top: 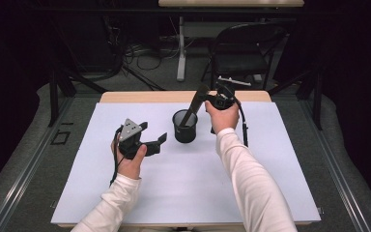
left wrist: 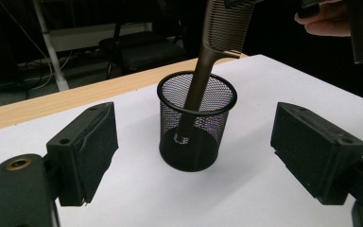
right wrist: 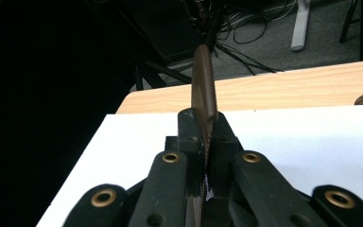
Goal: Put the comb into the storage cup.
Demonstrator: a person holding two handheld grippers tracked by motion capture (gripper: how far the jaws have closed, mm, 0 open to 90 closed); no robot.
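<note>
While I'm holding the left gripper (top: 149,140) low over the white mat (top: 183,183) with its jaws spread wide and nothing between them, it's basically just parked near the mesh cup (top: 185,126). Bit further out, the right gripper (top: 211,98) is clamped tight on the toothed end of the brown comb (top: 191,110), and the comb's handle end is already down inside the cup, leaning on the rim. So I'd say I'm at the drop-it-in step. Next move looks like just letting the jaws go and lifting straight up so I don't tip the cup. Loads of open mat on all sides, cup's well away from the far wooden edge of the table (top: 140,97). Beyond that there's a chair (top: 244,50) and cables on the floor, nothing in the way.
</note>
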